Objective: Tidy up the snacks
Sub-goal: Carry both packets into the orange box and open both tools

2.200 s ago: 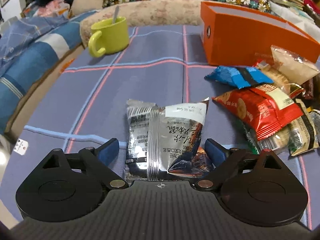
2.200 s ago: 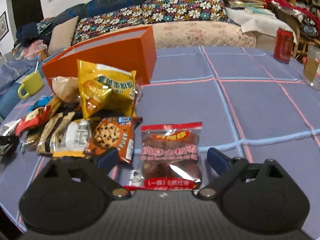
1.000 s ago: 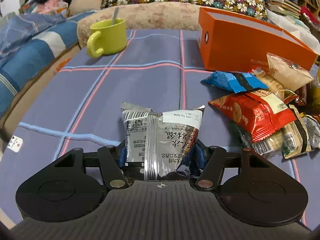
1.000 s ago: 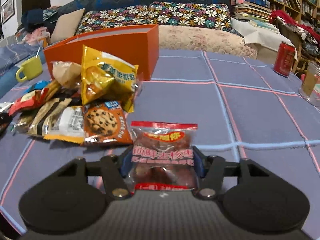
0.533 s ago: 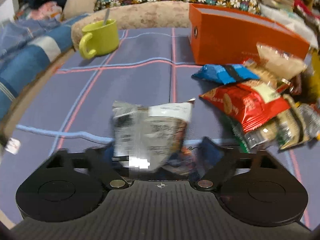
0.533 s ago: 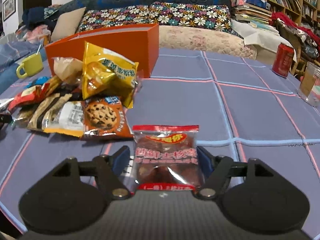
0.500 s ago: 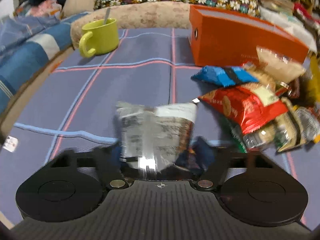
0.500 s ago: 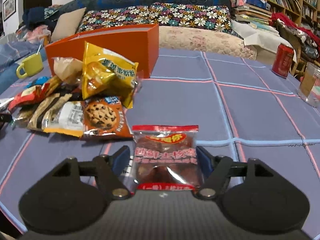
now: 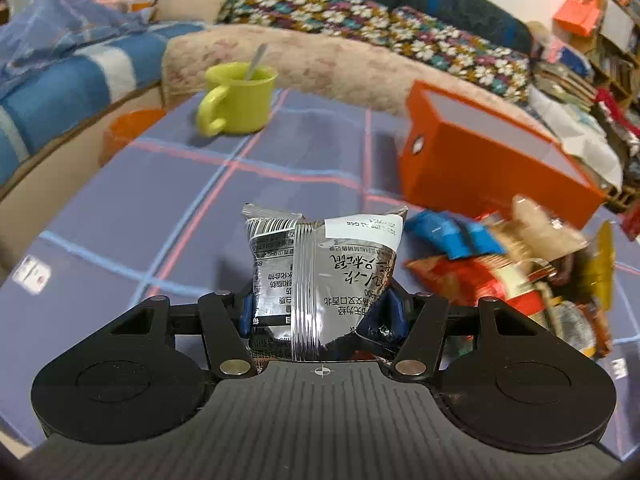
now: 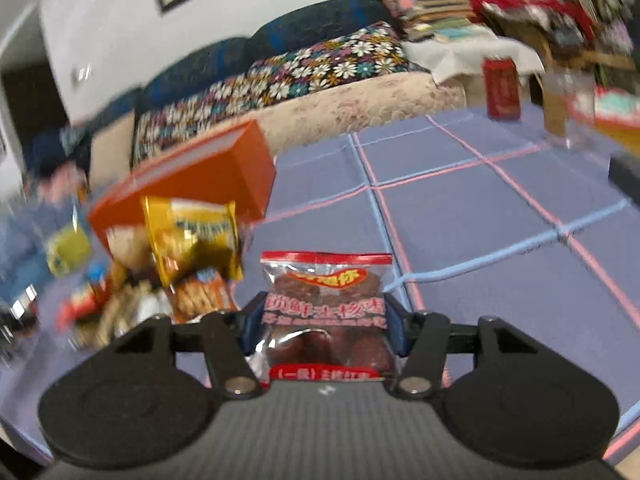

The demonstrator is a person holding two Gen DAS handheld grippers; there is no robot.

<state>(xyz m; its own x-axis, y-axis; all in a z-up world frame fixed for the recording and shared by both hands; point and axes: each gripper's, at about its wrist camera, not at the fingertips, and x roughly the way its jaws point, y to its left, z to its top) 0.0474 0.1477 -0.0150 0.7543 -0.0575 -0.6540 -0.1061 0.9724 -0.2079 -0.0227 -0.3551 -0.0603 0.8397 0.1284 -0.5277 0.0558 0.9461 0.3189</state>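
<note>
silver packet (image 9: pixel 320 276) barcode and Chinese print, red-topped packet (image 10: pixel 326 312) Chinese lettering

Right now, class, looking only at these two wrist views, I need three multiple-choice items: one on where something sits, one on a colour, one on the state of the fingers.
1. Where is the spoon?
A. In the mug
B. Inside the orange box
C. On the snack pile

2. What colour is the can at the far side of the table?
A. Green
B. Red
C. Silver

3. What is the left gripper doing?
A. Open above the pile
B. Shut on nothing
C. Shut on the silver packet

Answers:
1 A: the spoon handle sticks up out of the yellow-green mug, which stands left of the orange box.
2 B: the can is red in the right wrist view.
3 C: the left gripper has its blue fingers pressed on both sides of the silver packet; the right gripper likewise clamps the red-topped clear packet.
</note>
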